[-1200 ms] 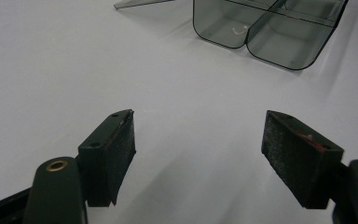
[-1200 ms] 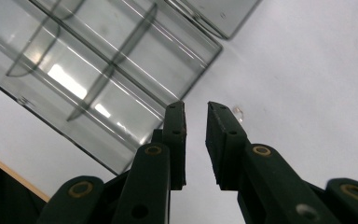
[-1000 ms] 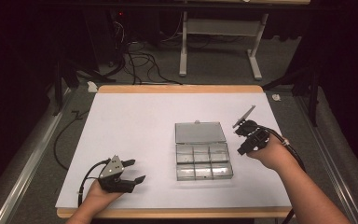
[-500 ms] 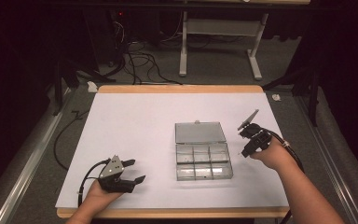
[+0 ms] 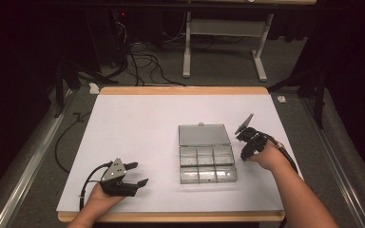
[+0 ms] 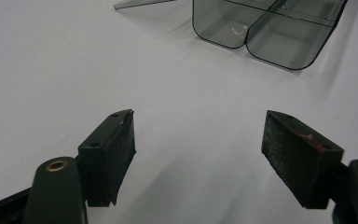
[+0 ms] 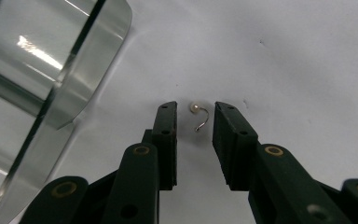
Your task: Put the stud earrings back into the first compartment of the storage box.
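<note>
A pearl earring (image 7: 197, 115) lay on the white tabletop (image 7: 298, 60), hook curving away from its pearl toward the right hand-held gripper (image 7: 193, 122), whose parted jaws, lately opening, flanked it untouched beside the clear compartment box (image 7: 37, 70).

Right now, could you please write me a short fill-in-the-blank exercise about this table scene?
1. The clear compartment box has its lid ____.
2. The pearl earring lies on the white table between the ____ gripper's jaws.
3. The left gripper has its jaws ____, with nothing between them.

Missing words: open; right; open
</note>
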Motion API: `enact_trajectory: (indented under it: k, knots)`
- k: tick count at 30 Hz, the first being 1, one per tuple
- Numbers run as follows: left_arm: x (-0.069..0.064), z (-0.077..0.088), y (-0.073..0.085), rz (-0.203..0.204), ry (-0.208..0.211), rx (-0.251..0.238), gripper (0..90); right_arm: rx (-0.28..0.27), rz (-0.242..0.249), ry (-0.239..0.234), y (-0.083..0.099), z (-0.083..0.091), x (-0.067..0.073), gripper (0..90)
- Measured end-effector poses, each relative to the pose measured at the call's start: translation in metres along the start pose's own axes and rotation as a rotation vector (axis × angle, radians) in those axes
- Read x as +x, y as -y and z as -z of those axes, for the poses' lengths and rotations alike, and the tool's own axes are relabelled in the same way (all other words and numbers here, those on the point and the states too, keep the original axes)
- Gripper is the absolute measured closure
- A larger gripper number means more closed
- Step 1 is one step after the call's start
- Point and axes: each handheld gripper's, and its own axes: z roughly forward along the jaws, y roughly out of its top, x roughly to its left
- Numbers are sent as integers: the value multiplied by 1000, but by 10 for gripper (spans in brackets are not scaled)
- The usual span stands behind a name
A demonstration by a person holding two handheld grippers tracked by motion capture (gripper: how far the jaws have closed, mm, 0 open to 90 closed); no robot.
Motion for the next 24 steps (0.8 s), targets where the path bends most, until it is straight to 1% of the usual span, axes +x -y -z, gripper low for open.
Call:
enact_trajectory:
  k: [1, 6, 7, 9, 10, 13, 14, 17, 19, 20, 21, 22, 23, 24]
  knots:
    - [0, 0, 0, 0, 0, 0, 262, 13, 0, 0, -1, -2, -1, 721]
    - [0, 0, 0, 0, 2, -1, 262, 15, -12, -17, -2, -3, -3, 725]
    - [0, 0, 0, 0, 1, -1, 262, 25, -21, -18, -2, -3, -2, 728]
    - [0, 0, 0, -2, -1, -1, 263, 26, -1, -17, -4, -4, -3, 736]
    - [0, 0, 0, -2, 0, -1, 263, 34, -7, -17, -4, -3, -2, 744]
    - [0, 0, 0, 0, 0, -1, 262, 44, 10, -16, -7, -3, -2, 793]
    - [0, 0, 0, 1, 1, 0, 262, 50, 3, -17, -7, -3, -1, 800]
    - [0, 0, 0, 1, 1, -1, 262, 47, 8, -26, -8, -3, -3, 859]
    - [0, 0, 0, 1, 1, -1, 262, 51, -8, -31, -7, -2, -3, 865]
    - [0, 0, 0, 1, 1, -1, 263, 46, 13, -30, -8, -2, -4, 866]
    - [0, 0, 0, 2, 1, -1, 262, 47, 4, -29, -7, -1, -3, 866]
    - [0, 0, 0, 2, 1, -1, 262, 50, 15, -39, -7, -1, -2, 865]
    - [0, 0, 0, 2, 1, -1, 262, 46, 41, -41, -7, 0, -2, 866]
    - [0, 0, 0, 2, 1, 0, 262, 59, 8, -43, -7, 2, 2, 866]
